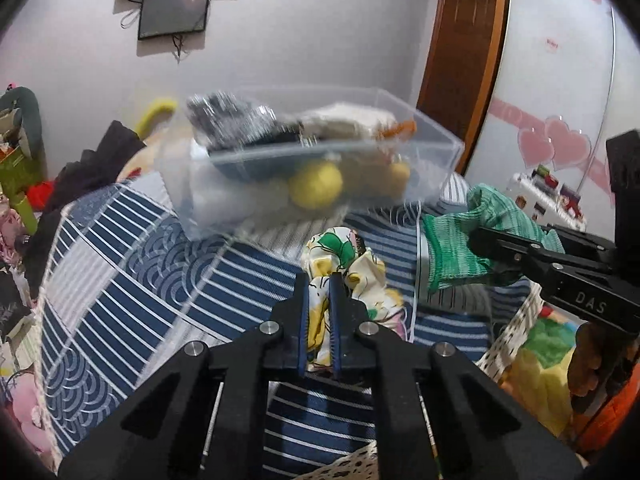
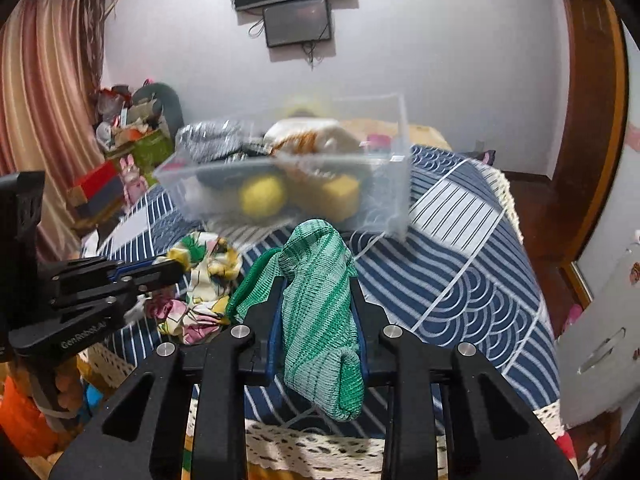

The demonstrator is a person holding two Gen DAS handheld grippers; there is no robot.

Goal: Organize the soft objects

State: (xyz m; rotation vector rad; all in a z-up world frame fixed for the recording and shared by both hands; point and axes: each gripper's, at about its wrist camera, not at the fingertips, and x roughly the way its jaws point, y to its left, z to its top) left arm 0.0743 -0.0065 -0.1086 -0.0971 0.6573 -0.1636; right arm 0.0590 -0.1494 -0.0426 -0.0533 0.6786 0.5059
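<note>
Two grippers work over one bed with a navy striped and wave-patterned quilt [image 2: 460, 264]. The left gripper [image 1: 320, 280] has its jaws pressed close on one floral cloth [image 1: 344, 264], white with green and yellow print, which bunches up between the blue pads and spills onto the quilt beyond them. The right gripper [image 2: 316, 284] pinches one green striped knit sock [image 2: 316, 312]; the sock stands up between the fingers and its toe end droops toward the camera. In the left wrist view the same sock [image 1: 460, 248] sticks out from the right gripper's tips, just beside the floral cloth, the two apart.

Farther back on the quilt sits one clear plastic bin [image 1: 432, 168], blurred. Inside it are soft things already piled: one yellow ball [image 1: 316, 186], one cream plush piece [image 1: 348, 122], one dark speckled item [image 1: 224, 120], and at least one more yellowish lump [image 2: 340, 192]; an exact count of the contents cannot be told through the blur.

On the wall hang two dark screens [image 2: 298, 20], one above the other
</note>
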